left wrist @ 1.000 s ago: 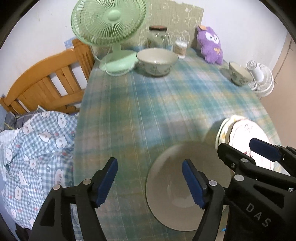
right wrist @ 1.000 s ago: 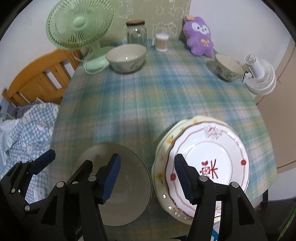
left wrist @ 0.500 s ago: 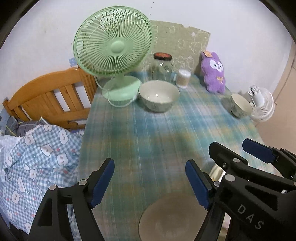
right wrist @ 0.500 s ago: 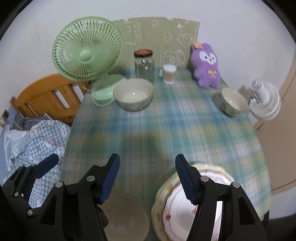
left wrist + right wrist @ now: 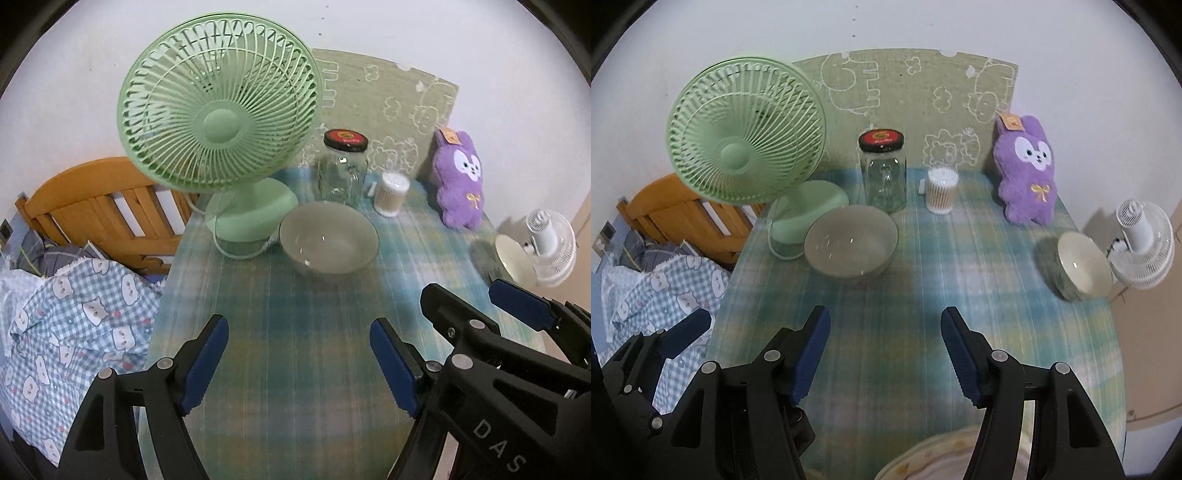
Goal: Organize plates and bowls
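A large pale bowl stands upright at the back of the table, in front of the green fan; it also shows in the right wrist view. A smaller bowl sits at the right edge, also in the left wrist view. The rim of a stacked plate shows at the bottom of the right wrist view. My left gripper is open and empty above the tablecloth. My right gripper is open and empty too, beside the left one.
A green desk fan, a glass jar with a red lid, a cotton-swab tub and a purple plush line the back. A small white fan stands off the right edge. A wooden bed frame lies left of the plaid tablecloth.
Both grippers have tilted up and moved toward the back of the table. The flat grey plate and most of the plate stack have dropped out of view below.
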